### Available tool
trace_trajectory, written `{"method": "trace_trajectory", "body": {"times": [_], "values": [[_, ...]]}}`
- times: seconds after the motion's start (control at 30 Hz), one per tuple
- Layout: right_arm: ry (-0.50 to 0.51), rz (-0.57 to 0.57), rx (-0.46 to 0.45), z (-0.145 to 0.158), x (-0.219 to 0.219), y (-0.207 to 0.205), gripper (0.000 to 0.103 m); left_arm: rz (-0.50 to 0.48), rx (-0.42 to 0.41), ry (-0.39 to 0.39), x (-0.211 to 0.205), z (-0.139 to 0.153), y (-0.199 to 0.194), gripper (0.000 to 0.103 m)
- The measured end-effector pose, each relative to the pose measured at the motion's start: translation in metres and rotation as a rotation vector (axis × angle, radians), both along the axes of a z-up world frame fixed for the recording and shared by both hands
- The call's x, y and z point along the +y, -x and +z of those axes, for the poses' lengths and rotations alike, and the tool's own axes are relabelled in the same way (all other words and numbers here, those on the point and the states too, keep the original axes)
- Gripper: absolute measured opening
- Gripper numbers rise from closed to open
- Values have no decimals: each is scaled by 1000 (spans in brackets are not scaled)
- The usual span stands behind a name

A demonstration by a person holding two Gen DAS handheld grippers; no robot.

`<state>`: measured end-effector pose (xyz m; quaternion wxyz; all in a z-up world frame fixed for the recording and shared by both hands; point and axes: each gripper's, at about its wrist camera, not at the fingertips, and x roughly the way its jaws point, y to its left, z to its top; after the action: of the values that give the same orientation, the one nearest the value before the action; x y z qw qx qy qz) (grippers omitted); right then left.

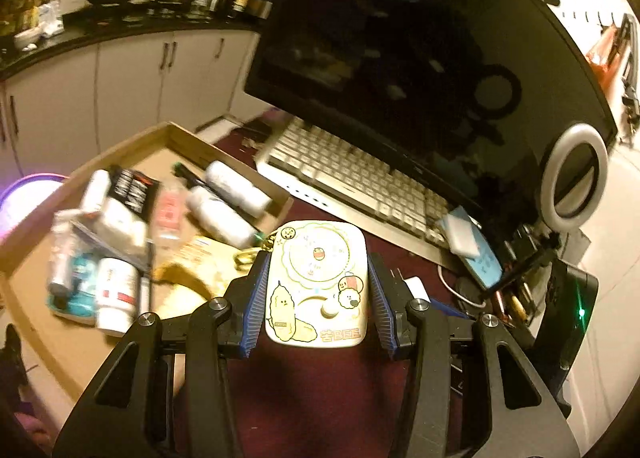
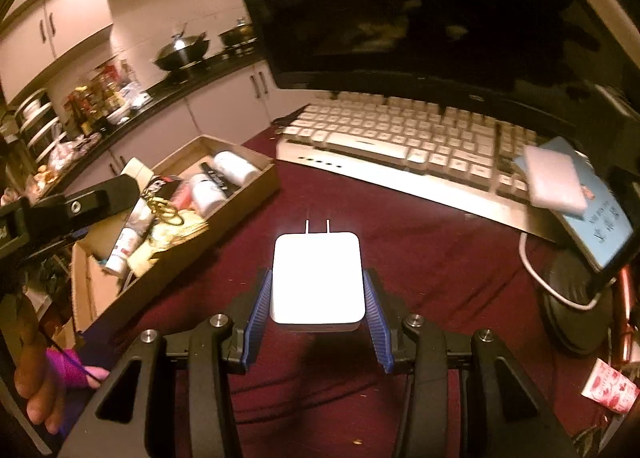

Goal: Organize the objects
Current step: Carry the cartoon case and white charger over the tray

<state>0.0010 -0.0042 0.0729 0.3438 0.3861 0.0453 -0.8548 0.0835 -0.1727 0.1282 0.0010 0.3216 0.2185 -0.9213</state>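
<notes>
Left gripper (image 1: 316, 286) is clamped across a cream cartoon-printed gadget (image 1: 316, 282); right gripper (image 2: 318, 290) is clamped on a white plug-in charger (image 2: 318, 278), prongs pointing away. Both are held clear of the maroon cloth (image 2: 420, 258), apparently for transfer. Ahead-left of each sits the cardboard box (image 2: 256, 186) of toiletries, the likely destination; beyond, keyboard (image 2: 400, 138) and monitor (image 1: 400, 58).

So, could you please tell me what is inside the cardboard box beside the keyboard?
The cardboard box holds white bottles, a pink tube, a black packet and yellow wrappers. They overlap, so anything beneath them is hidden.
</notes>
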Motion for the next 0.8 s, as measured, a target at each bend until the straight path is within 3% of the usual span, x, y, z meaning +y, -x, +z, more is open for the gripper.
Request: {"method": "trace_trajectory", "body": {"times": [0.27,0.8], "values": [[37,107,-8,13,-31,-2,45,131,0,-19,-57,9,-11,46],[6,327,-27,23,-130,-6,45,365,-69,-83,-150,-28,-50,46]]}}
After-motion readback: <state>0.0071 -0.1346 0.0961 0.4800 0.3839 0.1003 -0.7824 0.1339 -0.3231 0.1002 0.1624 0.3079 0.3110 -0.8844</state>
